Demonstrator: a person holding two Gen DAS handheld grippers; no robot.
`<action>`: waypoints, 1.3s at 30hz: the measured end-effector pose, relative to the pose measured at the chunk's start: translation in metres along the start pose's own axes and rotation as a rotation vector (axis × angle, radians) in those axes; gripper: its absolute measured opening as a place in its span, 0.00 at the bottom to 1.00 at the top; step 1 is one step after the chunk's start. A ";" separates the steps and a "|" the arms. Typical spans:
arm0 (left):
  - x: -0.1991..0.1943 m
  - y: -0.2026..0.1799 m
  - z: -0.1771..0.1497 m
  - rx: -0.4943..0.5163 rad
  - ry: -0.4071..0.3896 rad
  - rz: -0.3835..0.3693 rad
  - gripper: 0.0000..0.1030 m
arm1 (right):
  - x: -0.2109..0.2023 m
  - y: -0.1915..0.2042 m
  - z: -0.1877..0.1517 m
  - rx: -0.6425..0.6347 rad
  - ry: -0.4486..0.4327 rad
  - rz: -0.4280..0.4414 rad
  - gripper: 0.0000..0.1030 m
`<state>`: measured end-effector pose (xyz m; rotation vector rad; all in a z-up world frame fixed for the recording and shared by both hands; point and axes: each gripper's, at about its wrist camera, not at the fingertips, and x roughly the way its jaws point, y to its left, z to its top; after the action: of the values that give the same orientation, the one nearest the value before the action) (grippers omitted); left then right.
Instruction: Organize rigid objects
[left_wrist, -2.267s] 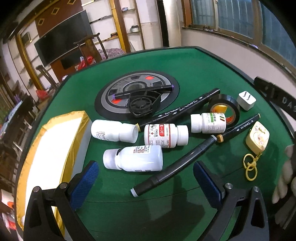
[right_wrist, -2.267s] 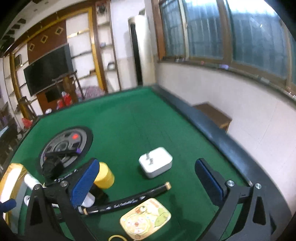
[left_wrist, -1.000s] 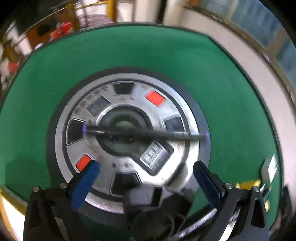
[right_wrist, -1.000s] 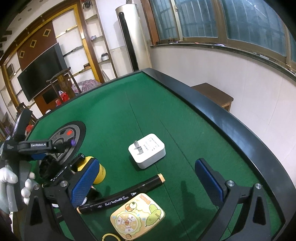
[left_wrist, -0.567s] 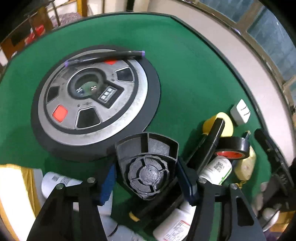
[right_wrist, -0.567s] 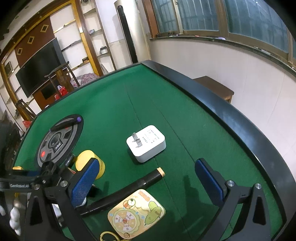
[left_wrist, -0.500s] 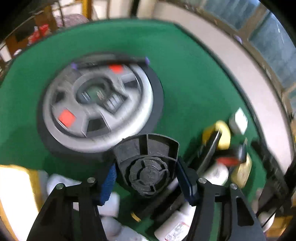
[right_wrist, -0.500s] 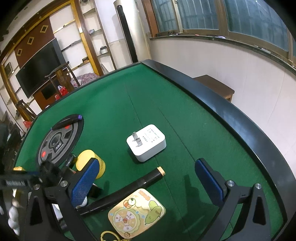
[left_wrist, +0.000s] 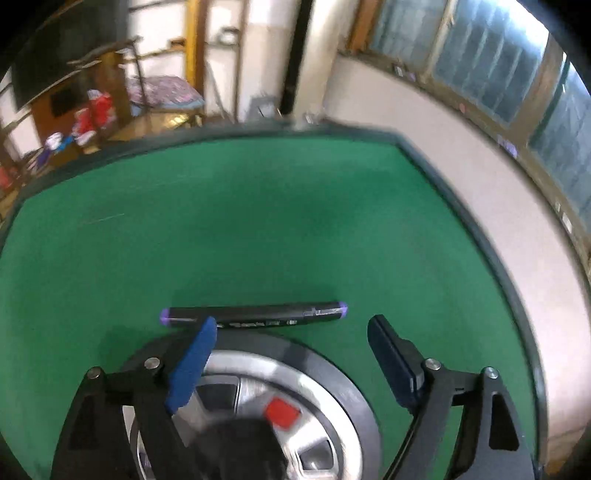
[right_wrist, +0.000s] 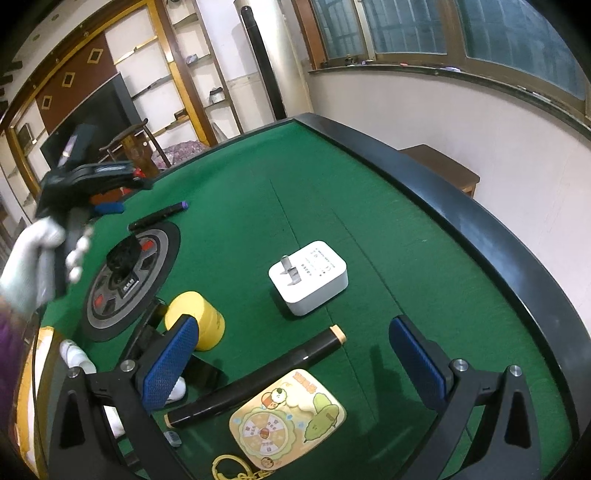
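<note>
My left gripper (left_wrist: 291, 330) is open and empty above the far rim of a round grey and black disc (left_wrist: 317, 373). A black marker with purple ends (left_wrist: 255, 314) lies crosswise just beyond its fingertips on the green table (left_wrist: 258, 221). A black ribbed part (right_wrist: 123, 253) sits on the disc (right_wrist: 110, 291) in the right wrist view; the left gripper (right_wrist: 107, 206) hovers there too. My right gripper (right_wrist: 291, 354) is open and empty over a black marker with tan ends (right_wrist: 258, 373), near a white charger plug (right_wrist: 308, 275).
A yellow cylinder (right_wrist: 195, 319), a cartoon keychain tag (right_wrist: 288, 417) with yellow rings, white pill bottles (right_wrist: 79, 360) and a yellow-edged box (right_wrist: 31, 387) lie at the near left. The table's black rim (right_wrist: 461, 218) runs along the right, by a wall.
My left gripper let go of the black ribbed part, which now rests on the disc, opened, and moved forward to the purple-ended marker. The right gripper barely moved.
</note>
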<state>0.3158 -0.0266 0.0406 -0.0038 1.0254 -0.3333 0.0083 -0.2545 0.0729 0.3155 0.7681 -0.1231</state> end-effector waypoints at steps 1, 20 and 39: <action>0.009 -0.002 0.003 0.035 0.025 0.012 0.84 | 0.002 0.002 0.000 -0.007 0.008 -0.008 1.00; -0.016 -0.020 -0.023 0.242 0.213 -0.189 0.57 | 0.028 0.005 -0.006 -0.015 0.136 0.005 1.00; 0.027 0.020 0.013 -0.193 0.198 0.147 0.09 | 0.027 0.005 -0.004 -0.023 0.140 0.006 1.00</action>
<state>0.3452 -0.0166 0.0220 -0.0699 1.2441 -0.1006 0.0258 -0.2486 0.0525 0.3066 0.9065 -0.0874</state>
